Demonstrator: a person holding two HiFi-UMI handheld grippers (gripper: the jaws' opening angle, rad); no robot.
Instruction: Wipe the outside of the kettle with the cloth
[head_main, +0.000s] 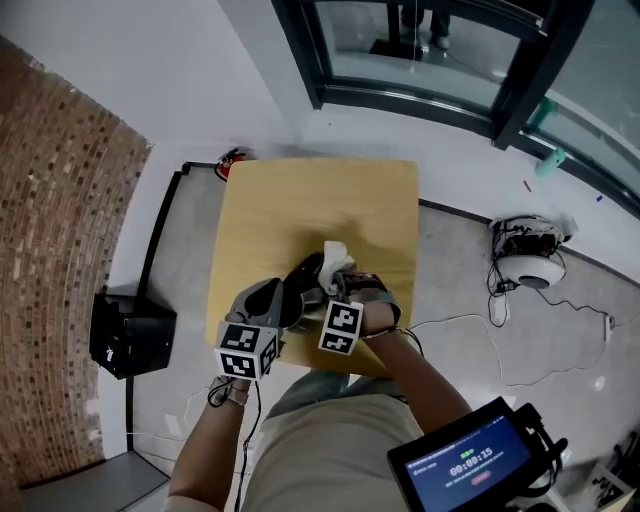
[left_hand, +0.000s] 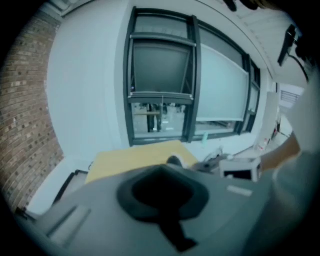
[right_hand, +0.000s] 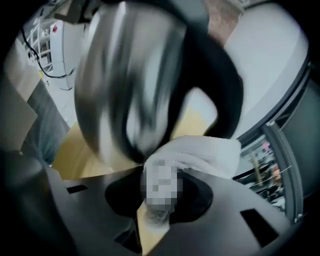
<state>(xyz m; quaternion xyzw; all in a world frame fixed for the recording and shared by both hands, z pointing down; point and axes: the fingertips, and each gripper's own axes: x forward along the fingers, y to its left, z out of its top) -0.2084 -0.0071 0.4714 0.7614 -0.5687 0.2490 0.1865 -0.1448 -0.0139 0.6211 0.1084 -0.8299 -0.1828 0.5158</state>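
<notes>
Where the head view looks down, one wooden table (head_main: 265, 205) carries one kettle (head_main: 303, 278) near its 6 o'clock edge, with one white cloth (head_main: 337, 258) bunched against the kettle's 1 o'clock side. Two grippers crowd it: the left gripper (head_main: 268, 305) sits at the kettle's 8 o'clock, the right gripper (head_main: 342, 300) at its 5 o'clock, right under the cloth.

In the left gripper view only that gripper's grey housing fills the lower half. No jaws show, so how far they stand apart cannot be told. The table (left_hand: 130, 159) lies beyond at 12 o'clock, below one window (left_hand: 162, 90), with a brick wall (left_hand: 20, 125) at 9 o'clock.

In the right gripper view the jaws are closed on the cloth (right_hand: 200, 152), which bulges out toward 1 o'clock. The kettle (right_hand: 120, 80), shiny steel and blurred, looms just beyond at 11 o'clock, touching the cloth, and its black handle (right_hand: 222, 90) arches at 1 o'clock.
</notes>
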